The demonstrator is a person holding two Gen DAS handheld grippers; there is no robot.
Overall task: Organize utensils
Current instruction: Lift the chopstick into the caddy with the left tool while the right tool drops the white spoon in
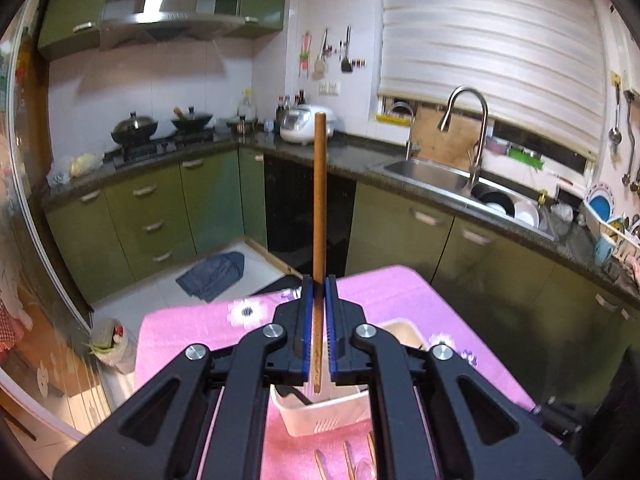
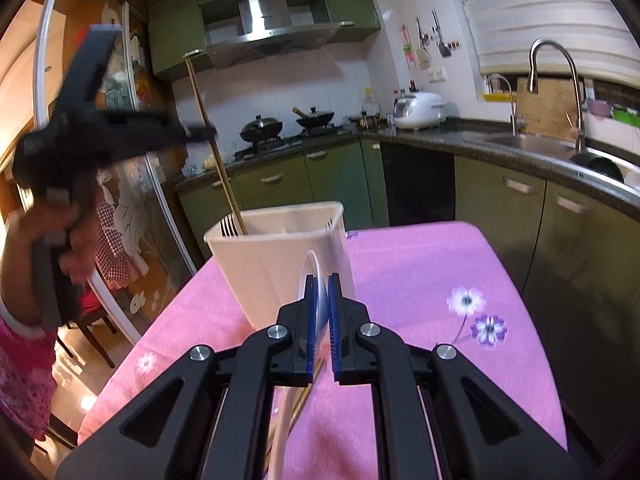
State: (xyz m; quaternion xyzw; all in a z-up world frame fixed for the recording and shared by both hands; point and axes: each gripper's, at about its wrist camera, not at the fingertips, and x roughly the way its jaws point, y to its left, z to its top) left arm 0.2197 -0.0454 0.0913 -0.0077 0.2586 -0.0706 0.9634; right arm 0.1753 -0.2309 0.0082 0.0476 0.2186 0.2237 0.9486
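- On the pink flowered tablecloth [image 2: 400, 280], a white rectangular plastic utensil holder [image 2: 276, 256] is standing, forks at its far-left corner; the left gripper [image 1: 319, 292] is clamping a long brown wooden chopstick [image 1: 319, 200] upright over it.
- The right gripper [image 2: 321, 296] is pinching a clear plastic spoon [image 2: 310, 276] just near of the holder.
- Judged step: dropping the chopstick in; next calls for lowering, then parting the fingers.

Left gripper [image 1: 319, 288]: matte black linkage arms, four silver round screws, blue ribbed pads [image 1: 306, 320]. Right gripper [image 2: 321, 290]: same black arms, silver screws, blue pads [image 2: 333, 320]. Hand [image 2: 78, 240]: bare skin; pink dotted garment with white cuff.
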